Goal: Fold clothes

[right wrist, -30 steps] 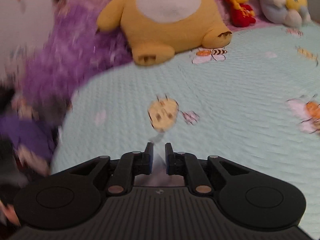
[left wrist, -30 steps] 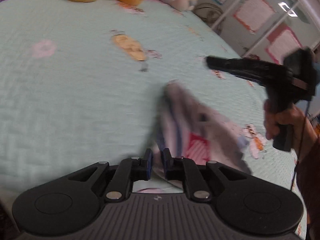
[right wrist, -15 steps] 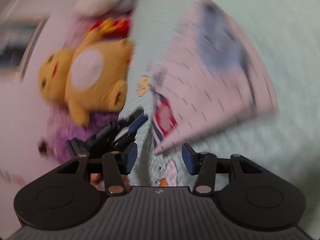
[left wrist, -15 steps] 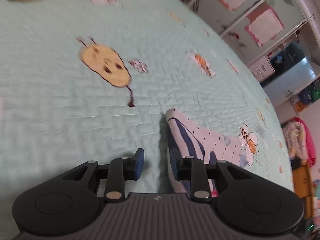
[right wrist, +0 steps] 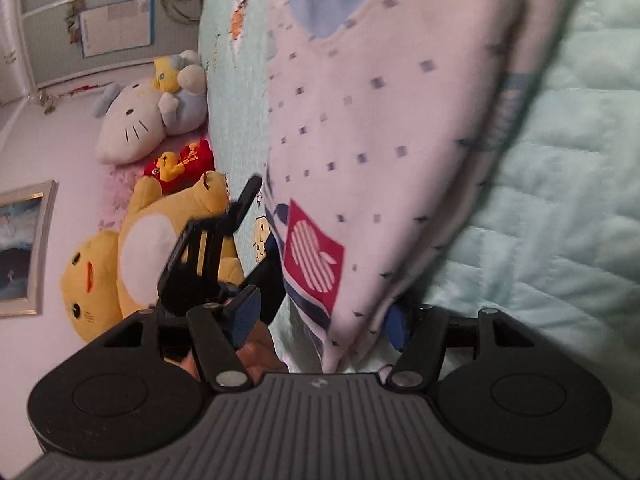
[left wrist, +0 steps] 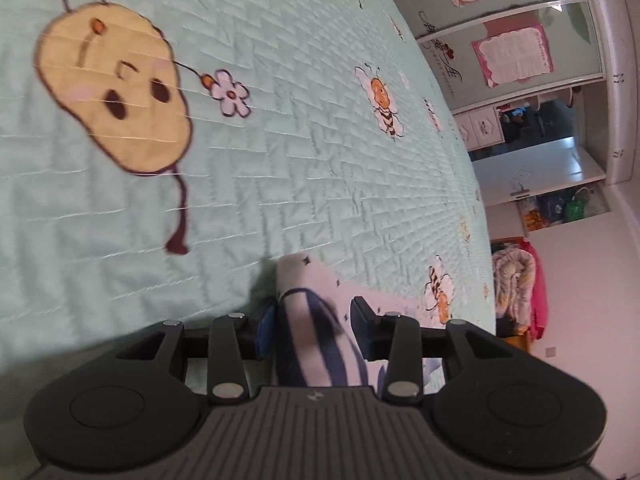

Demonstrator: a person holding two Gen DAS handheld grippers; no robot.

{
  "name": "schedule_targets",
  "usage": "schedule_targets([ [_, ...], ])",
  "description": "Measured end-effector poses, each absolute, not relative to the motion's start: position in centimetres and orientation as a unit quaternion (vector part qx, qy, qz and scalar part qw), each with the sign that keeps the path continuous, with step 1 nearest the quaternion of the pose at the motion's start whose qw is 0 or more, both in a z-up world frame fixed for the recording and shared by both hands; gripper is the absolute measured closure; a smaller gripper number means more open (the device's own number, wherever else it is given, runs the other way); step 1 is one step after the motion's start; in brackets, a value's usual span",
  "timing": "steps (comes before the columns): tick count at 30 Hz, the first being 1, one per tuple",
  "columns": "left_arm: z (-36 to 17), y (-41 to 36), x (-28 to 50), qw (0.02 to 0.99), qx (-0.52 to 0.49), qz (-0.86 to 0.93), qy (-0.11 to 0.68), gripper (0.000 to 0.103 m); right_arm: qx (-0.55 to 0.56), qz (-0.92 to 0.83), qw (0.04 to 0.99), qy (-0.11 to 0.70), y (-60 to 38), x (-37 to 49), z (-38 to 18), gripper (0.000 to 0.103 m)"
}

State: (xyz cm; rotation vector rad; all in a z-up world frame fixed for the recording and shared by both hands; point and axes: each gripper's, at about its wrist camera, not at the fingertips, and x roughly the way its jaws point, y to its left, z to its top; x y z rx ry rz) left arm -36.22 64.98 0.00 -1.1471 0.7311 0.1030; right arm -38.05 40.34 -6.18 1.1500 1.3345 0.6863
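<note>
Pale dotted garment (right wrist: 392, 128): lies on the mint quilt (left wrist: 280, 160), near edge between both opening claws, left gripper (left wrist: 312, 324) and right gripper (right wrist: 320, 320), neither pinching. Folding judged unfinished.

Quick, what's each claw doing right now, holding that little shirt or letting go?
Left claw: open and opening wider; the shirt lies between its pads, not pinched.
Right claw: open, opening too; the shirt lies loose between its pads.

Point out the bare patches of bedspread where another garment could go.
Free: mint quilted bedspread between the yellow face print and bee print. Crowded: the white dotted garment, and plush toys along the edge.
</note>
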Motion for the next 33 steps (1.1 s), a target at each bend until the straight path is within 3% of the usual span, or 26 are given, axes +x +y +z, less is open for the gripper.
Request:
schedule_targets([
  [2, 0.2, 64.5, -35.9, 0.781, -0.519, 0.050, 0.342, 0.064, 0.486, 0.293, 0.590, 0.574, 41.1, -37.7, -6.3, 0.042],
  [3, 0.4, 64.3, -35.6, 0.784, -0.510, 0.060, 0.349, 0.074, 0.482, 0.294, 0.589, 0.578, 41.4, -37.4, -6.4, 0.048],
  [4, 0.6, 64.0, -35.3, 0.787, -0.500, 0.071, 0.356, 0.087, 0.479, 0.294, 0.587, 0.582, 41.7, -37.2, -6.5, 0.062],
  [6, 1.1, 63.4, -34.9, 0.795, -0.477, 0.086, 0.364, 0.090, 0.473, 0.290, 0.578, 0.599, 41.2, -36.7, -7.3, 0.088],
  [7, 1.6, 62.9, -34.9, 0.800, -0.465, 0.096, 0.367, 0.092, 0.470, 0.290, 0.573, 0.605, 40.7, -36.4, -7.6, 0.091],
  [11, 4.1, 60.9, -35.8, 0.806, -0.448, 0.139, 0.361, 0.094, 0.427, 0.352, 0.596, 0.582, 38.7, -35.1, -4.8, 0.095],
  [17, 10.3, 57.1, -38.1, 0.785, -0.512, 0.142, 0.318, 0.095, 0.433, 0.457, 0.556, 0.543, 31.0, -31.3, 0.4, 0.097],
  [23, 17.1, 53.9, -31.5, 0.796, -0.504, 0.128, 0.310, 0.095, 0.441, 0.491, 0.560, 0.500, 25.4, -24.1, 4.7, 0.097],
  [29, 24.3, 51.3, -26.1, 0.838, -0.476, 0.117, 0.240, 0.095, 0.405, 0.538, 0.611, 0.416, 23.8, -16.0, 11.5, 0.097],
  [33, 23.9, 48.1, -27.2, 0.865, -0.438, 0.118, 0.216, 0.095, 0.334, 0.586, 0.645, 0.360, 23.1, -12.1, 16.0, 0.097],
])
